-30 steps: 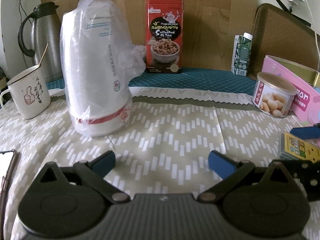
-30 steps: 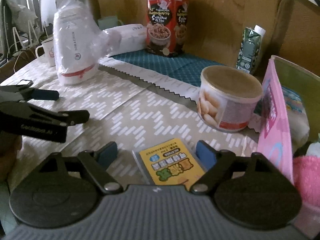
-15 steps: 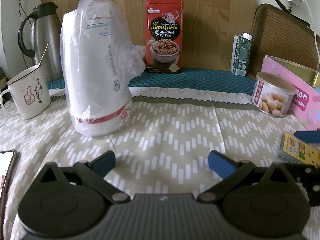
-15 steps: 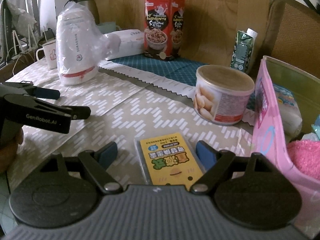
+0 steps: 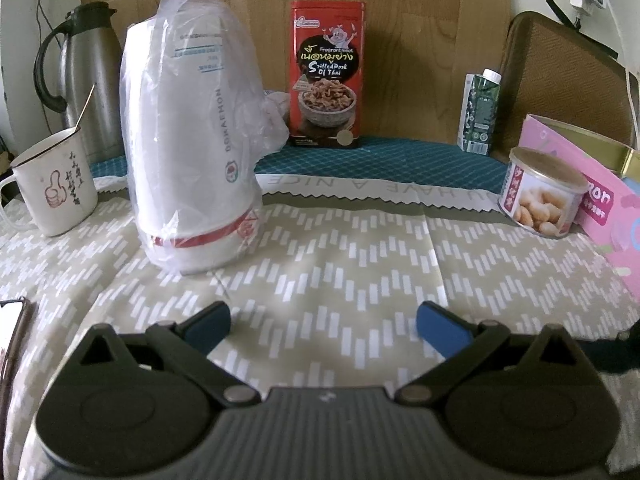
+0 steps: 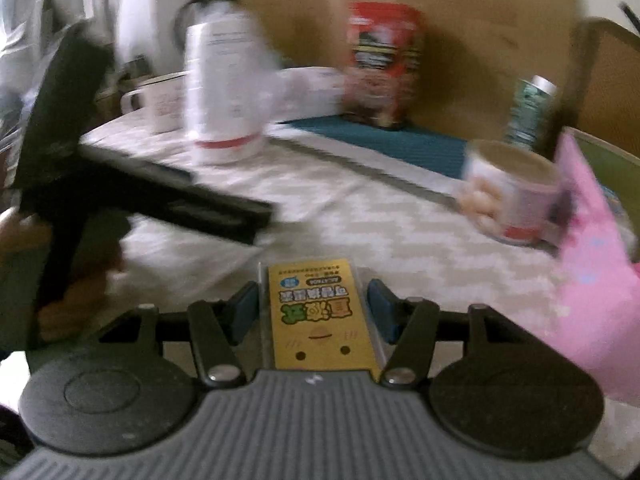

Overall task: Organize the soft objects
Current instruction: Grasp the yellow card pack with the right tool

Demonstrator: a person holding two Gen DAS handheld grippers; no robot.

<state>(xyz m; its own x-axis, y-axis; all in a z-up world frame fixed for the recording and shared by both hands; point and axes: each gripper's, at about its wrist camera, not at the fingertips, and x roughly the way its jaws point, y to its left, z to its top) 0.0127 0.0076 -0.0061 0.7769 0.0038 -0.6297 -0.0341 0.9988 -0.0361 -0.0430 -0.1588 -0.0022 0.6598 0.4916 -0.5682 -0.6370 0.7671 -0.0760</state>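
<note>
While its jaws are closing, the right hand-held gripper (image 6: 312, 310) has a yellow tissue packet (image 6: 320, 316) lying between its blue pads (image 6: 244, 308); the left pad sits right at the packet's edge, the right one just beside it, and the blur leaves it unclear whether they press yet. The packet lies on the tabletop (image 6: 360, 216) near its front edge, close to the right side, where a pink bag (image 6: 592, 280) stands open. A round tin (image 6: 516, 196) sits just left of that bag, toward the back.

The left hand-held gripper (image 5: 323, 322) hovers with its jaws wide apart and nothing between them, over the patterned cloth (image 5: 340, 264) near the front edge. Beyond it, toward the left, a stack of white cups in a plastic bag (image 5: 192, 128) stands upright, with a mug (image 5: 52, 184) at the left edge and a steel jug (image 5: 88, 76) behind it. A red tin (image 5: 326, 74) stands at the back edge, a green carton (image 5: 480, 112) toward the back right corner.
</note>
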